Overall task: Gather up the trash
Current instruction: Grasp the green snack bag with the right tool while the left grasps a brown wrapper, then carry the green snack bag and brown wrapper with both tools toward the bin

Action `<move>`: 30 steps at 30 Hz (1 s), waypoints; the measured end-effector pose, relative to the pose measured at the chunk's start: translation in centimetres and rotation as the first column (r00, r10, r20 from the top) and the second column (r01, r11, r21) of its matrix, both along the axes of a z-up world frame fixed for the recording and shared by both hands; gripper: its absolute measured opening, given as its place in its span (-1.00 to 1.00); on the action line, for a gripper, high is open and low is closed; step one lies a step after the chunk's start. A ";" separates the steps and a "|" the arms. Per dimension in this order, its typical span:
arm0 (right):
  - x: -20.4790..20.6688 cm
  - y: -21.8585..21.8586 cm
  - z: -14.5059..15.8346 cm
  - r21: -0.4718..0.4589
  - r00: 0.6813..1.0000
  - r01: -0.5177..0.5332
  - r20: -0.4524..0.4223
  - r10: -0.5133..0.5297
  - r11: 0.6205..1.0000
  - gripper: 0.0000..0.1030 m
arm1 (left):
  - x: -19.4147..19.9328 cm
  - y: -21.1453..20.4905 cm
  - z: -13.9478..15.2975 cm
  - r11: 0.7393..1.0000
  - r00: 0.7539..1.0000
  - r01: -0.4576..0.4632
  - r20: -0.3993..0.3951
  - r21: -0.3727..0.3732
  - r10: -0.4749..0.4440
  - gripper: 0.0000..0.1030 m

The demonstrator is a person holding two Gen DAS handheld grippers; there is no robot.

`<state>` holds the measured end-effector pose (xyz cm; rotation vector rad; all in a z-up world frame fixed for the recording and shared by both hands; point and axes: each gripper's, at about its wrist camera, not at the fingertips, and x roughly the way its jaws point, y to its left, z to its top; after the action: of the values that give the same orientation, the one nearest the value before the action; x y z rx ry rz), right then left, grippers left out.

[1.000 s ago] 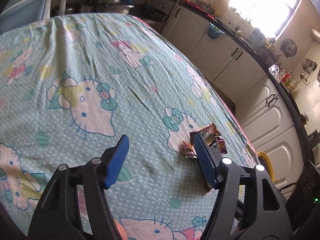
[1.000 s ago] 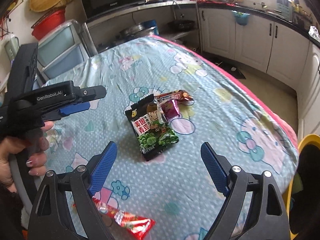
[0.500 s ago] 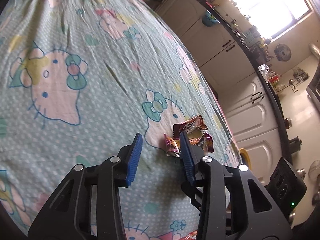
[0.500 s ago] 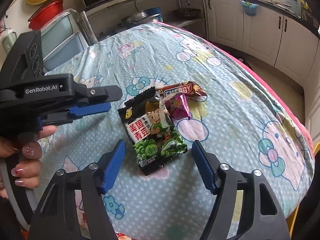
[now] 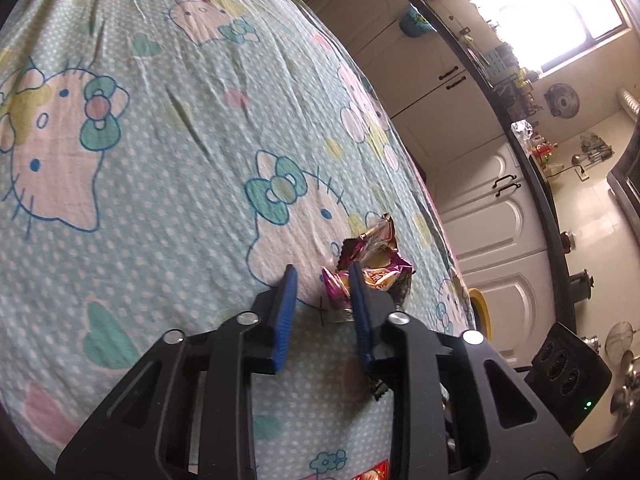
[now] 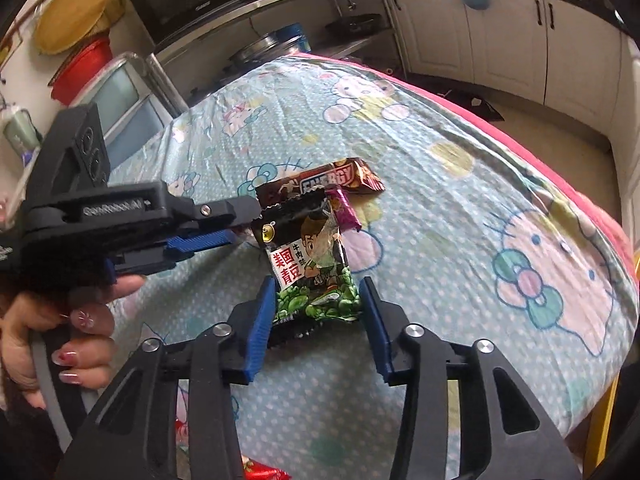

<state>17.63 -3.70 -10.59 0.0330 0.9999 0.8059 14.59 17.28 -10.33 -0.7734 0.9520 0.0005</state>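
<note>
Right claw (image 6: 318, 286): jaws just closing, blue pads flanking the near end of the green pea snack packet (image 6: 312, 264); whether they press it cannot be told.
Left claw (image 5: 322, 280): jaws just closing, narrowly parted, purple candy wrapper (image 5: 335, 286) at its tips, not visibly pinched.
Brown energy bar wrapper (image 6: 336, 178): just beyond the packet.
Red wrapper (image 6: 260, 472): near edge.
Tabletop (image 6: 460, 208): cartoon-cat cloth.
Yellow-rimmed bin (image 5: 480, 308): far right, below.
</note>
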 end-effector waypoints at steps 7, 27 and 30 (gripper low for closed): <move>0.2 -2.2 -0.2 0.029 0.998 0.050 -0.025 -0.049 0.998 -0.30 | -0.1 -0.8 -0.1 1.000 1.000 0.019 0.005 -0.019 -0.019 -0.81; 0.0 -6.9 0.3 0.060 0.986 0.168 -0.023 -0.167 0.984 -0.35 | -2.4 -4.4 2.1 0.965 0.984 0.168 0.027 0.201 -0.177 -0.91; 0.1 -7.5 0.5 0.066 0.983 0.186 -0.022 -0.185 0.980 -0.35 | -2.9 -5.0 1.7 0.952 0.977 0.205 0.005 0.227 -0.211 -0.91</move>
<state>17.72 -11.25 -10.09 0.1883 0.9684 0.6690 11.70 12.25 -8.64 -0.4602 0.9830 -0.0852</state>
